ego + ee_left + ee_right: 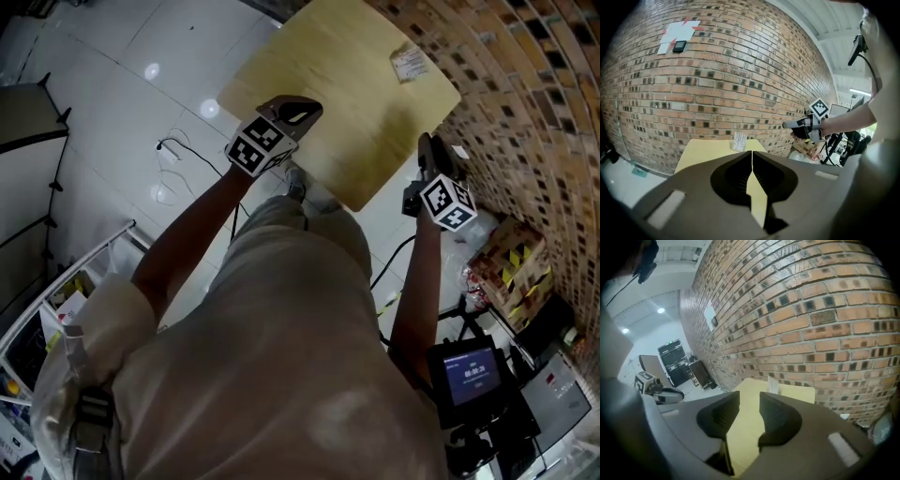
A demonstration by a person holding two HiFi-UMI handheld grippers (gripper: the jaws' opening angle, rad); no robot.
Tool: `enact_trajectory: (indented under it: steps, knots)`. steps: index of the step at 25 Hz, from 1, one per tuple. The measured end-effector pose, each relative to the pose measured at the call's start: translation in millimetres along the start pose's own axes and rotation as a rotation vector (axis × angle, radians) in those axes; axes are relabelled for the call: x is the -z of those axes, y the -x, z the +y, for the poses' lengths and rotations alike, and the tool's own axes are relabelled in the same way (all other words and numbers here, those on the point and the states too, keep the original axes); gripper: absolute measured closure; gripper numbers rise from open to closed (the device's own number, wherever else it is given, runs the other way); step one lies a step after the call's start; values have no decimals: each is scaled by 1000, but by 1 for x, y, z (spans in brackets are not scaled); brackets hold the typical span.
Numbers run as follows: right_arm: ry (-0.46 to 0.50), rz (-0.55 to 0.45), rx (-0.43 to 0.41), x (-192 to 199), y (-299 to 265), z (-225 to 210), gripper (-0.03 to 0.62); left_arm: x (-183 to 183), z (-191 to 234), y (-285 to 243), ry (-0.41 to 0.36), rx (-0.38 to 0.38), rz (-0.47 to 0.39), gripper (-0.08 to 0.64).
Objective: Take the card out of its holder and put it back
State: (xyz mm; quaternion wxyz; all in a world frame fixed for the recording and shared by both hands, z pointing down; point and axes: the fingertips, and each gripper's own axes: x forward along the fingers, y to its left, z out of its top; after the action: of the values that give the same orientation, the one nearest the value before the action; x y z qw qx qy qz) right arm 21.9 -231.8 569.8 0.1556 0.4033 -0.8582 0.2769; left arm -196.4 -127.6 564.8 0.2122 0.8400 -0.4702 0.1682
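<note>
Well, the biggest thing is the brick wall (pixel 525 94), and a pale wooden table (pixel 347 112) is pushed up against it. The person stands at the near side of the table with a gripper in each hand. Both grippers are up in the air by the table's near edges and point toward the wall. I think they are held like that because the job has not really begun, and they must first reach across the table. The left gripper (pixel 752 157) has its jaws pressed together with nothing in them. The right gripper (pixel 749 401) has its jaws apart with a bare gap between them, so it looks like the one ready to pinch the card. The card (pixel 410 63) is the smallest thing. It is white and sits at the far side of the table, close to the wall and well apart from both grippers. It stands up, likely so that jaws can close on its top edge. The holder is hard to see, and I cannot tell it from the card or see how deep the card sits in it. The print on the card is too small to read. The table legs are hidden, and the person's body covers the floor near the table.
</note>
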Motion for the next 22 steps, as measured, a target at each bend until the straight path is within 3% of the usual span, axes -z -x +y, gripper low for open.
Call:
enact_trajectory:
  steps: [8, 16, 22]
  knots:
    - [-33, -90, 36, 7, 57, -16, 454, -8, -44, -20, -57, 70, 41, 534]
    - [-105, -213, 126, 27, 177, -54, 454, -42, -160, -61, -192, 222, 59, 533]
    - [-133, -279, 177, 44, 254, -73, 454, -41, -248, -70, -253, 309, 65, 534]
